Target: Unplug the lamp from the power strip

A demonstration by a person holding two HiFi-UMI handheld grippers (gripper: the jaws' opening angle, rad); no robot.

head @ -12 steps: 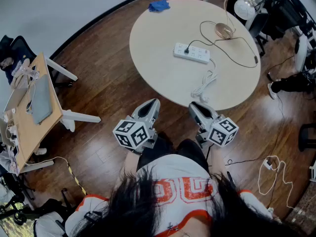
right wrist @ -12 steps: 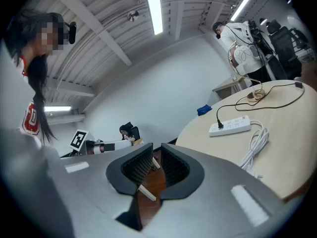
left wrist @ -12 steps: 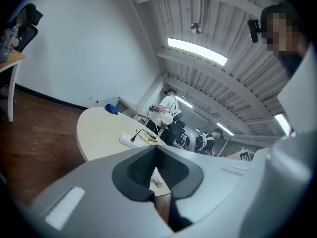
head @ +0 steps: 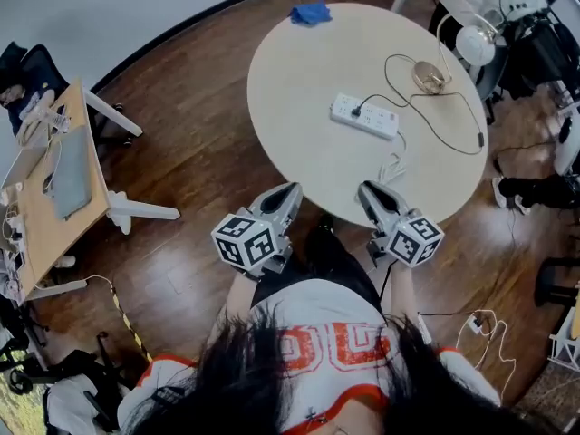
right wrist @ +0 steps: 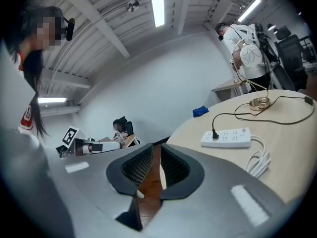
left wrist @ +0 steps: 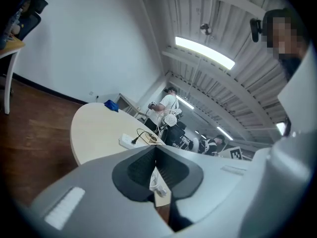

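lamp plug sits in the strip, both grippers empty at the near edge

the white power strip (head: 364, 116) lies on the round table (head: 290, 80), a little right of its middle, with its right end turned nearer. a black plug (head: 356, 111) is seated in a socket close to the strip's left end. its thin black cord (right wrist: 213, 119) loops far and right across the tabletop to the lamp base (head: 430, 77), a small round foot by the far right rim. the lamp's white round head (head: 475, 43) hangs just past that rim. the strip's own white cable (head: 391, 167) lies bundled at the near edge of the table, and a blue cloth (head: 311, 13) sits at the far edge.

the left gripper (head: 288, 190) and the right gripper (head: 367, 191) are held side by side in front of the person, tips aimed at the table's near edge, well apart from the strip. the left gripper's pads meet at their tips with nothing between them. the right gripper's jaws stand a thin slit apart and hold nothing; only floor and table edge show through the gap. the bundled cable is just beyond the right gripper's tips. a wooden desk (head: 45, 188) stands at the far left on the dark floor.
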